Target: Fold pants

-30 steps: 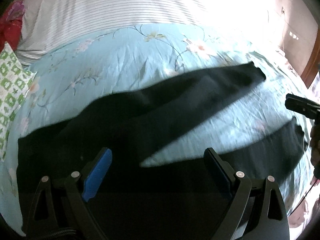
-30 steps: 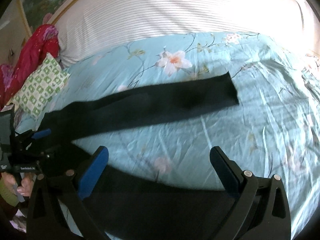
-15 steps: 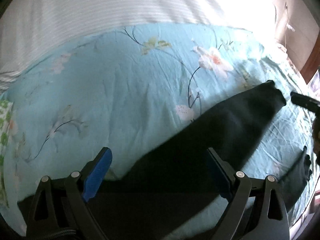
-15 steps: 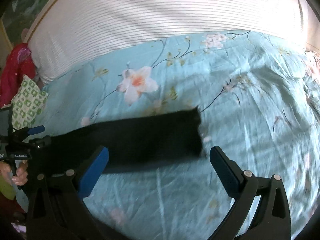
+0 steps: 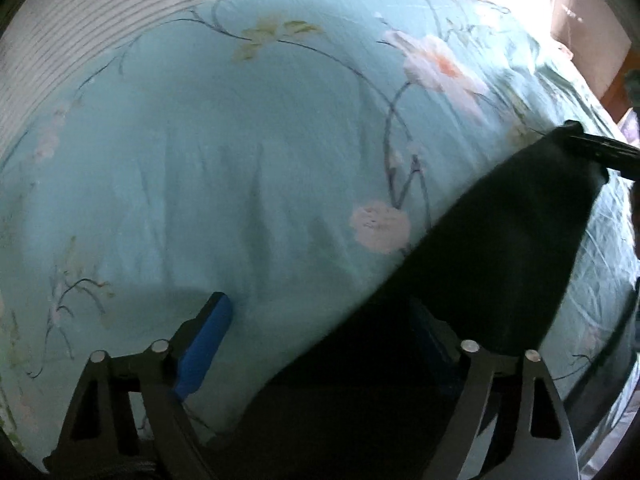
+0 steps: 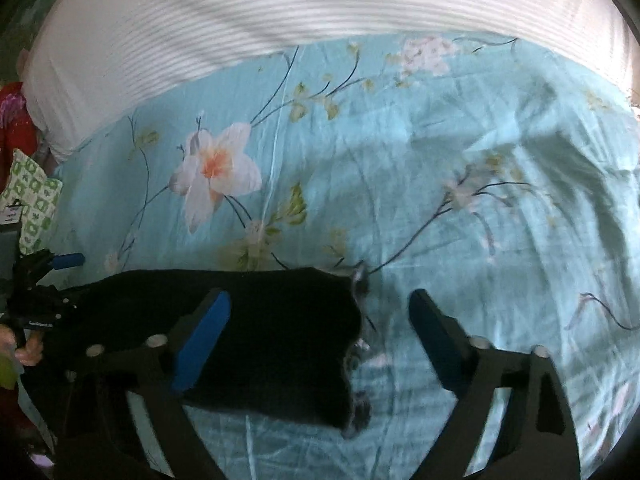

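On the bed: a light blue sheet with printed flowers (image 6: 400,168) covers it, and a white striped cover (image 6: 280,12) lies at the far end.
Pants: the black pants (image 6: 272,340) lie flat on the sheet, with the hem end between the fingers of the right claw (image 6: 320,332).
Left claw: the left claw (image 5: 324,340) stands wide open; dark cloth hides its right finger.
Right claw: wide open too, holding nothing.
Risk: if a claw closes too low, I think it may pinch the sheet together with the leg, and the fold will drag the bedding.
Second risk: the hem edge looks uneven, so only one layer may be caught and the fold comes out crooked.
Right view only: the hem end, a green patterned pillow (image 6: 34,200), and a red cloth (image 6: 12,128).
Left view only: the leg running up to a dark claw tip at the right edge.
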A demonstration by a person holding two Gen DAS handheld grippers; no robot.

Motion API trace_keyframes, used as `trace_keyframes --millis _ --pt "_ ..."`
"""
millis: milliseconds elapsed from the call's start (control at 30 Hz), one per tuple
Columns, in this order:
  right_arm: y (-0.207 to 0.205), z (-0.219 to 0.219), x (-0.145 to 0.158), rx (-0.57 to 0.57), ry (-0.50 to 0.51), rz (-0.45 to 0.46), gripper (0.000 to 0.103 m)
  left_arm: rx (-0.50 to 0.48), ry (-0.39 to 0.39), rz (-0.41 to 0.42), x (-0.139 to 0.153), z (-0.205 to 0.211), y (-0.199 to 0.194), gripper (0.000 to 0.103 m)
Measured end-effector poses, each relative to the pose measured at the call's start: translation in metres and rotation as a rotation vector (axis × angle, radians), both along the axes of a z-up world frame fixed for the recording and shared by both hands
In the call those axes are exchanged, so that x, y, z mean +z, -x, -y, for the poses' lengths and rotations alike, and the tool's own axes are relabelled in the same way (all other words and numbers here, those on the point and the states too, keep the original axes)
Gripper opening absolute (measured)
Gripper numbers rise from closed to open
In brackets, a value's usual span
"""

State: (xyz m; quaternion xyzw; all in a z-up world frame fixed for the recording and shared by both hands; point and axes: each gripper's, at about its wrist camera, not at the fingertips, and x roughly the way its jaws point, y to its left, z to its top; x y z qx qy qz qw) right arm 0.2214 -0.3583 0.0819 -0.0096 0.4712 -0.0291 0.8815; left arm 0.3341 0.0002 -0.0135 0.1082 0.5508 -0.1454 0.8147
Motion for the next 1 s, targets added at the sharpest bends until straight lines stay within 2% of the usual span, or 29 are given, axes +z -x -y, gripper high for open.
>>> trace_keyframes --millis 67,133,167,200,233,333,400,500,567,700,1000 --pt "-0.002 -0.002 -0.004 0.014 -0.001 0.001 0.063 -0.040 -0.002 -0.007 -0.001 0.008 0.002 0.074" --pt "-0.002 -0.001 -0.002 0.020 -0.019 0.019 0.043 -0.073 -0.007 -0.013 -0.001 0.015 0.004 0.067" --pt "-0.002 0.000 0.000 0.020 -0.030 0.031 0.040 -0.087 0.002 -0.020 0.000 0.018 0.004 0.059" --pt "-0.001 0.000 0.002 0.020 -0.037 0.041 0.032 -0.097 0.012 -0.027 0.001 0.019 0.005 0.049" --pt "0.000 0.000 0.004 0.024 -0.042 0.047 0.024 -0.107 0.023 -0.036 0.001 0.021 0.005 0.044" --pt "0.007 -0.001 0.013 0.045 -0.068 0.080 0.013 -0.136 0.063 -0.064 0.003 0.029 0.010 0.020" --pt "0.014 -0.002 0.020 0.062 -0.085 0.106 0.010 -0.138 0.077 -0.067 0.005 0.031 0.013 0.008" --pt "0.023 -0.006 0.028 0.097 -0.109 0.140 0.009 -0.141 0.117 -0.067 0.012 0.027 0.022 0.004" --pt "0.031 -0.007 0.032 0.117 -0.114 0.152 0.009 -0.151 0.145 -0.060 0.019 0.027 0.032 0.003" --pt "0.046 -0.008 0.033 0.135 -0.114 0.163 0.009 -0.172 0.153 -0.023 0.033 0.029 0.054 0.003" --pt "0.087 -0.003 0.035 0.171 -0.111 0.161 0.008 -0.143 0.206 0.003 0.054 0.025 0.094 0.003"
